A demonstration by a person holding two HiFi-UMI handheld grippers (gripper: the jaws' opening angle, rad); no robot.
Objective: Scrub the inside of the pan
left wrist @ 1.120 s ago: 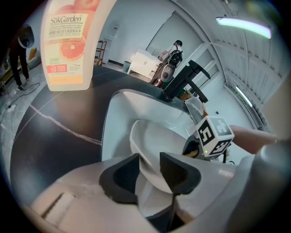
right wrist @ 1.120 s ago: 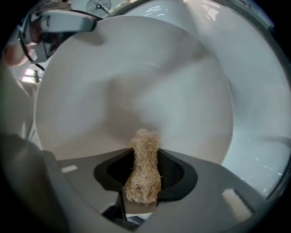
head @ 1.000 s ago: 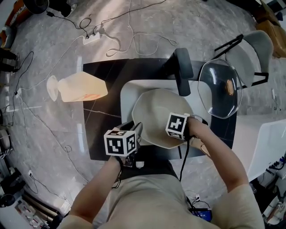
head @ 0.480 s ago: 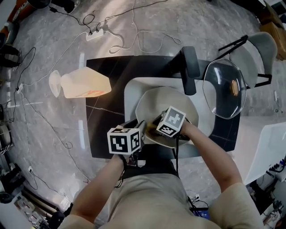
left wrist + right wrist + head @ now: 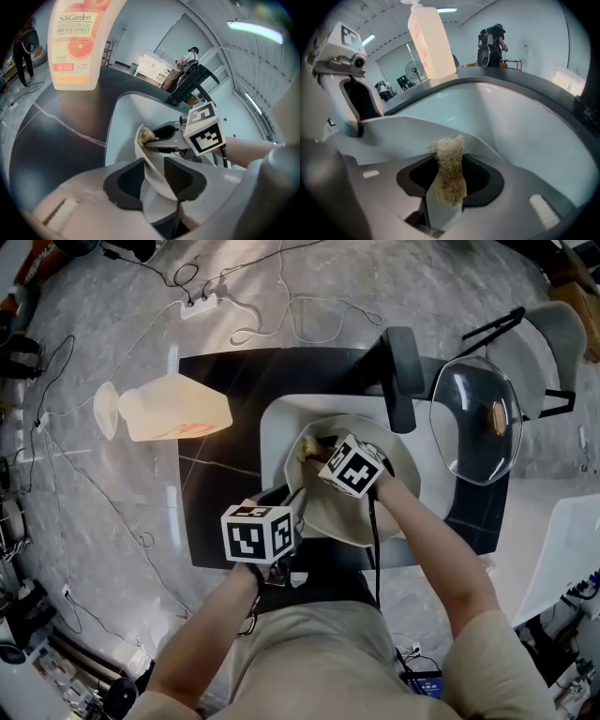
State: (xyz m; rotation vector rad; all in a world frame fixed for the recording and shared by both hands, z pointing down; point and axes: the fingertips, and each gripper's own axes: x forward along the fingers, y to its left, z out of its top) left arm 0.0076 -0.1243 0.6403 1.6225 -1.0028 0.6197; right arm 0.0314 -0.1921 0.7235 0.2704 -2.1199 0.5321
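My left claw (image 5: 153,174) is clenched on the near rim of the cream-coloured, smooth, many-sided pan (image 5: 330,514). Its dark rubbery pads have just been closing in a little, and the thin curved wall is pinched between them. The pan sits in a pale, glossy sink basin (image 5: 272,432) sunk into a black, polished stone counter (image 5: 225,512). The pan's thick black handle (image 5: 401,381) reaches away to the far right.

My right claw (image 5: 451,180) is grasping a tan scrubber (image 5: 450,154), a coarse, wiry tuft of fibre. Its frayed end sticks out past the jaws and lies against the pan's inner wall at the far left, close under the rim.

On the counter to the far left stands a translucent plastic bottle (image 5: 178,413) filled with orange liquid. To the right of the sink lies a clear, domed glass lid (image 5: 469,423) with a brass-coloured knob.
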